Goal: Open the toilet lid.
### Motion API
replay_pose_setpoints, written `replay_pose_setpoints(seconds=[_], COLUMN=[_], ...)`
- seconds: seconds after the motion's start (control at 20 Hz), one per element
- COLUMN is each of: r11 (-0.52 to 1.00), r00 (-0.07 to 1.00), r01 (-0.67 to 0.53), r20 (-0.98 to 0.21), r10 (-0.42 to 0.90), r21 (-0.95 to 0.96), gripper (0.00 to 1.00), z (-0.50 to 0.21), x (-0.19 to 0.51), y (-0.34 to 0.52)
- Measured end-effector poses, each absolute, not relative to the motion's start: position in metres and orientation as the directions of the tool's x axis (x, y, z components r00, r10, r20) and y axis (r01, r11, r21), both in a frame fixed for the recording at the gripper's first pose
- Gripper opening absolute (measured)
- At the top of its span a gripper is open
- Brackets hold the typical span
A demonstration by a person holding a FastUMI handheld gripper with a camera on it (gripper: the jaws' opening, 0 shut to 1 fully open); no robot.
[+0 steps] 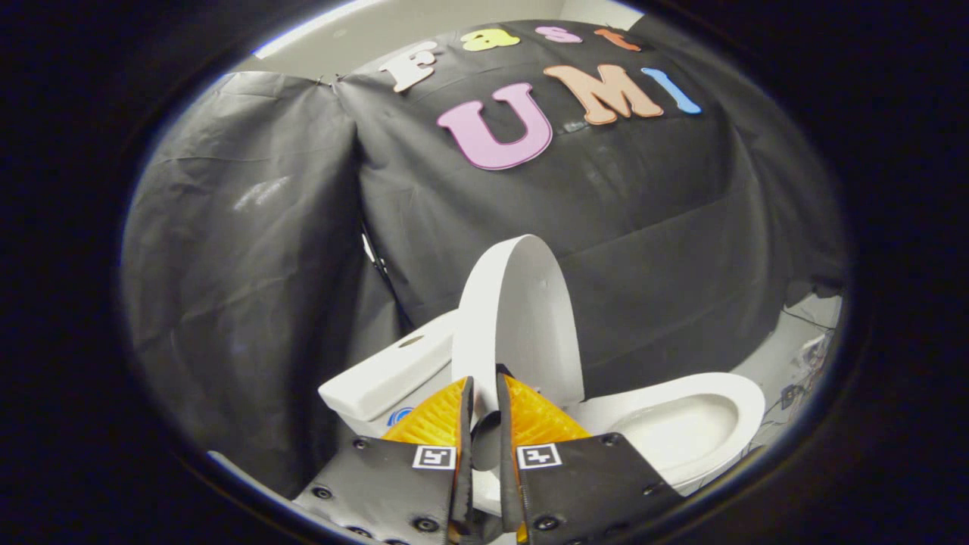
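A white toilet stands ahead of me against the black cloth wall. Its lid (522, 310) is raised nearly upright and seen almost edge-on. My gripper (484, 382) is shut on the lid's rim, one finger on each face of it. The open seat and bowl (681, 424) lie to the right of the fingers. The tank (394, 375) sits to the left of the lid, behind it.
Black cloth hangs close behind and to the left of the toilet. A strip of pale floor (795, 341) with some cables shows to the right of the bowl.
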State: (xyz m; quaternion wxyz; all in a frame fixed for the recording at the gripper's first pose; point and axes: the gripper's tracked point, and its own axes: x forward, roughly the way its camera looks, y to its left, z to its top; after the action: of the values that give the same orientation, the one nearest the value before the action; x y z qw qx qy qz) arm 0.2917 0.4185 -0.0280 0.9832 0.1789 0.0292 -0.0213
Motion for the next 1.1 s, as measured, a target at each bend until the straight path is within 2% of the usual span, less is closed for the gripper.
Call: replay_pose_setpoints(seconds=[0.7, 1.1], r11=[0.941, 0.946], r00=[0.989, 0.987], r01=[-0.100, -0.106], r20=[-0.072, -0.084], r10=[0.130, 0.137], r21=[0.324, 0.306], gripper=[0.15, 0.15], z=[-0.027, -0.027], x=[0.332, 0.339], y=[0.499, 0.508])
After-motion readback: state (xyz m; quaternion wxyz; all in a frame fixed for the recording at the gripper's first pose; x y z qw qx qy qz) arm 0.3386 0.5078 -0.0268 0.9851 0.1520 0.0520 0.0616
